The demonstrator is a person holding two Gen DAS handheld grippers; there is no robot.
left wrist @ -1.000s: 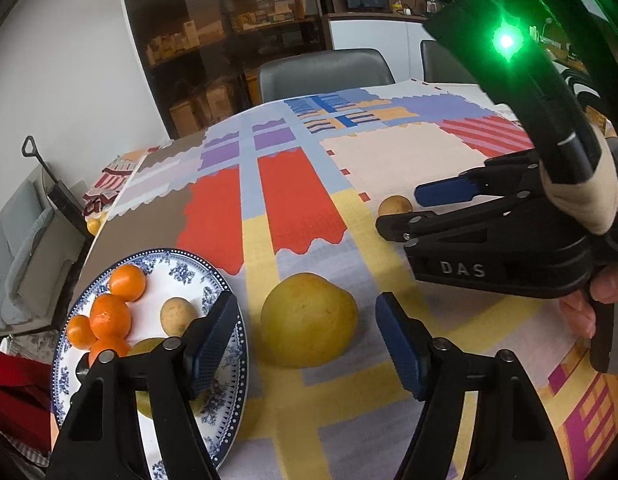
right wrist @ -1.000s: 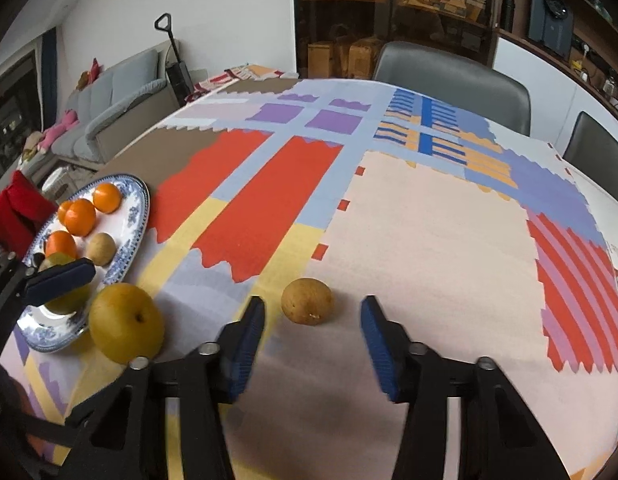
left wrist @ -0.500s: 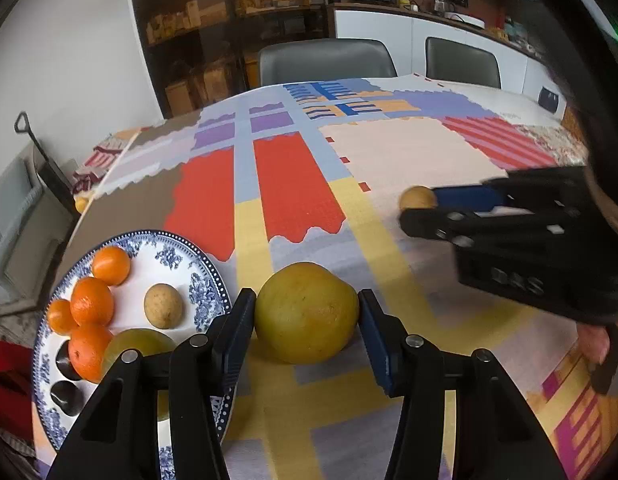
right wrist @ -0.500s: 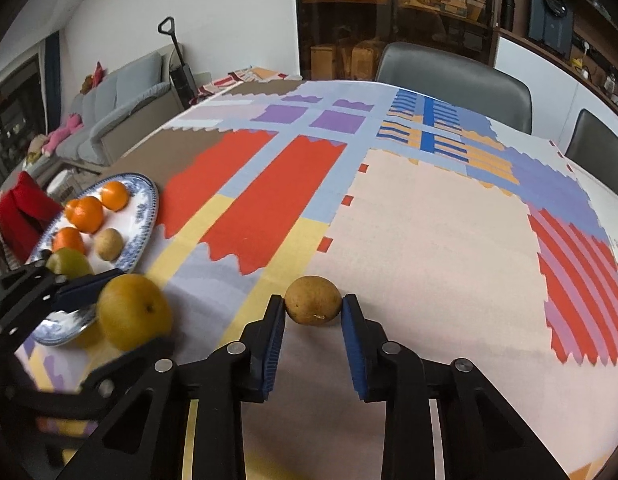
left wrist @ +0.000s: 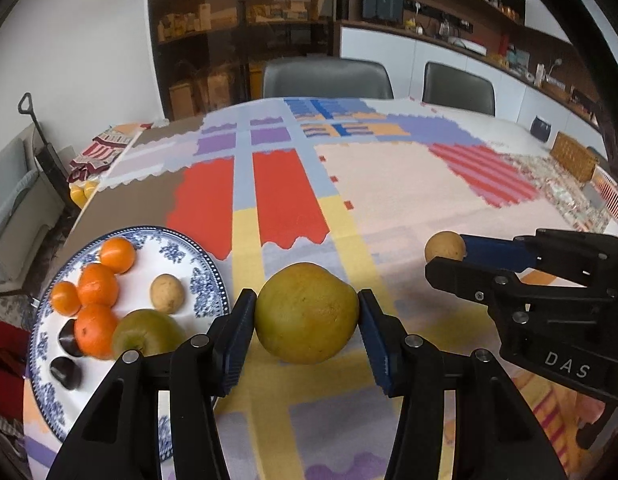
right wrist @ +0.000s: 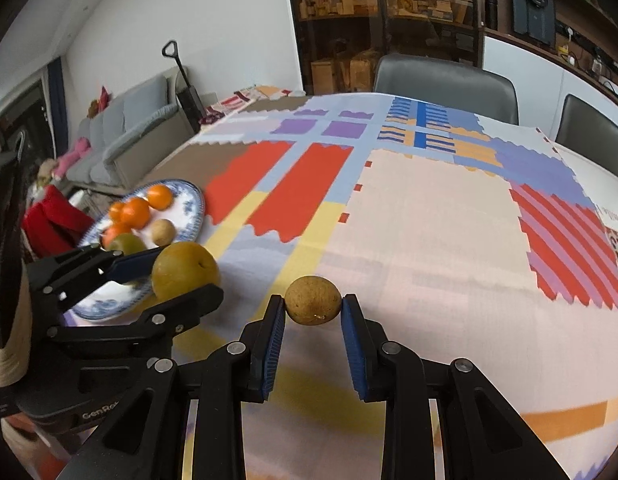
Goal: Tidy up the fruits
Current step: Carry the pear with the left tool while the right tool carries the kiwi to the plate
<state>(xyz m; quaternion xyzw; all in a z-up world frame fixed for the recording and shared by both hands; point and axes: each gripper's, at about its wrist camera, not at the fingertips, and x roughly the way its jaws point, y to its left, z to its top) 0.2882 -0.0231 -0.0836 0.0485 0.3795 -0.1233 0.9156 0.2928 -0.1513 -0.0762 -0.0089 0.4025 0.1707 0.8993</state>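
My left gripper (left wrist: 307, 322) is shut on a large yellow pear (left wrist: 306, 312), held just above the patchwork tablecloth beside the plate; the pear also shows in the right wrist view (right wrist: 184, 270). My right gripper (right wrist: 313, 316) is shut on a small brown fruit (right wrist: 313, 300), lifted off the cloth; it also shows in the left wrist view (left wrist: 445, 246). A blue-and-white plate (left wrist: 197, 276) at the left holds several oranges (left wrist: 97, 284), a small brown fruit (left wrist: 167, 293), a green pear (left wrist: 147, 332) and two dark chestnuts (left wrist: 65, 368).
The colourful tablecloth (right wrist: 429, 220) covers the table. Two grey chairs (left wrist: 325, 80) stand at the far side. A wicker basket (left wrist: 573, 156) sits at the far right edge. A sofa (right wrist: 121, 148) and a red cloth (right wrist: 53, 216) lie off the table's left.
Both grippers closed: the left on the large yellow pear, the right on the small brown fruit. Both fruits have risen a little off the cloth.
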